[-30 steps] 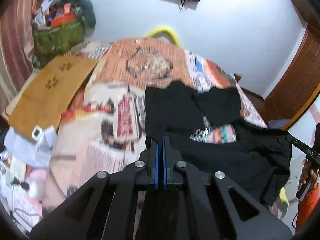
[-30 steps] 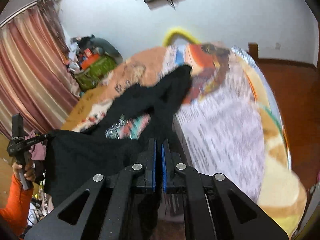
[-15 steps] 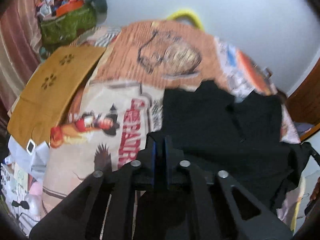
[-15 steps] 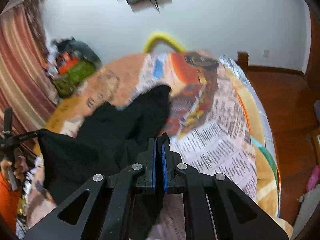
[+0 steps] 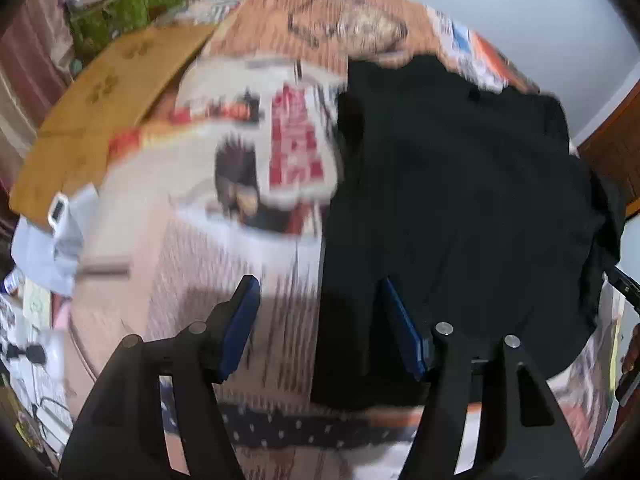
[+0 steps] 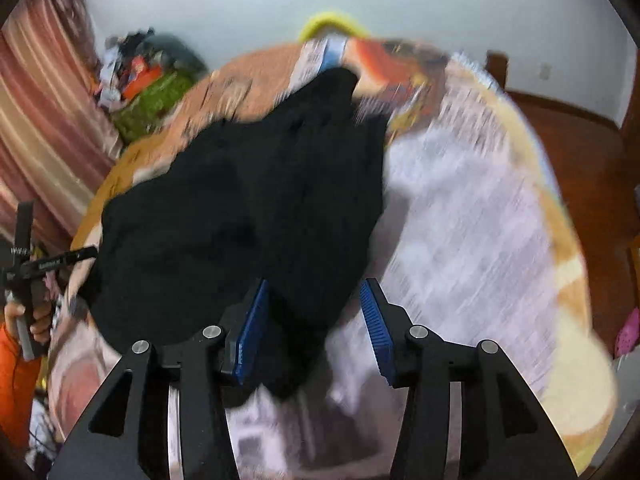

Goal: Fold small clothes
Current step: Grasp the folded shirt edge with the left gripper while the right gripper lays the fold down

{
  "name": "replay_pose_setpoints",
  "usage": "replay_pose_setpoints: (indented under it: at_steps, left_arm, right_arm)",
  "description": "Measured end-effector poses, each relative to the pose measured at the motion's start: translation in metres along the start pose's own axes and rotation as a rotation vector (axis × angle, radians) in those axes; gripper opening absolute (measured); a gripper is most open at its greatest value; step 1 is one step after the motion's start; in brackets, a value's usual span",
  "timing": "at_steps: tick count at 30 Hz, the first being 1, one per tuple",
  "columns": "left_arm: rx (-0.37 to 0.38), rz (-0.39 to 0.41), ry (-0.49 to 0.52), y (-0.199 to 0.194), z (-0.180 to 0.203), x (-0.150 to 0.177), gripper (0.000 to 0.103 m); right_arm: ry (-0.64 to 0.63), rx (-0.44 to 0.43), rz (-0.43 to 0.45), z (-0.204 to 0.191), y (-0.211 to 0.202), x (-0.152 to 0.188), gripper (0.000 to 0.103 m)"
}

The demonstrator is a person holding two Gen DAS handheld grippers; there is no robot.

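Observation:
A black garment [image 5: 460, 200] lies spread on the printed bedspread [image 5: 224, 264], blurred by motion. My left gripper [image 5: 322, 316] hangs just above the garment's near left edge. Its jaws are opening, and the cloth's edge lies between the blue pads [image 5: 240, 320] without being pressed. In the right wrist view the same garment [image 6: 240, 220] covers the left half of the bed. My right gripper [image 6: 314, 320] is over its near right corner, jaws opening, with a loose fold of black cloth between the fingers. The left gripper also shows at the far left [image 6: 28, 264].
A brown cardboard sheet [image 5: 112, 92] lies on the bed's far left. A green bag [image 5: 124, 8] stuffed with things stands behind it by the striped curtain [image 6: 40, 100]. White paper and clutter [image 5: 44, 248] sit left of the bed. Wooden floor [image 6: 580, 160] lies to the right.
Both grippers have sunk toward the bed. The garment, held up between them before, now lies flat. Both pairs of jaws went from shut on the cloth to open.

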State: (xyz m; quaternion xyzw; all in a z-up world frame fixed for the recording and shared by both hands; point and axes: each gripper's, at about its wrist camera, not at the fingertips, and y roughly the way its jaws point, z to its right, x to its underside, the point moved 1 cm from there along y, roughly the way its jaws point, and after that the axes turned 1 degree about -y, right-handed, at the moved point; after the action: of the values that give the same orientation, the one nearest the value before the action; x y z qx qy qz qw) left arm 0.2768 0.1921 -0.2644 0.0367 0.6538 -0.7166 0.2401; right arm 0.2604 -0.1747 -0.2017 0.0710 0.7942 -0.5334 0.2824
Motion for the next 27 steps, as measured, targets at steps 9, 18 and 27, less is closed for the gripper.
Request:
replay_pose_setpoints:
  at_steps: [9,18,27]
  left_arm:
    - [0.077,-0.026,0.019,0.002,0.022,0.019,0.005]
    - [0.039,0.145,0.006,-0.070,0.017,0.027,0.005]
    - [0.057,0.280,-0.001,-0.145,0.020,0.060,0.005]
  right_arm:
    - [-0.010,-0.040,-0.065,-0.014,0.024,0.009,0.008]
    - [0.030,-0.042,0.100,0.010,-0.067,0.025,0.004]
    - [0.130,-0.073,0.208,0.028,-0.132,0.065,0.004]
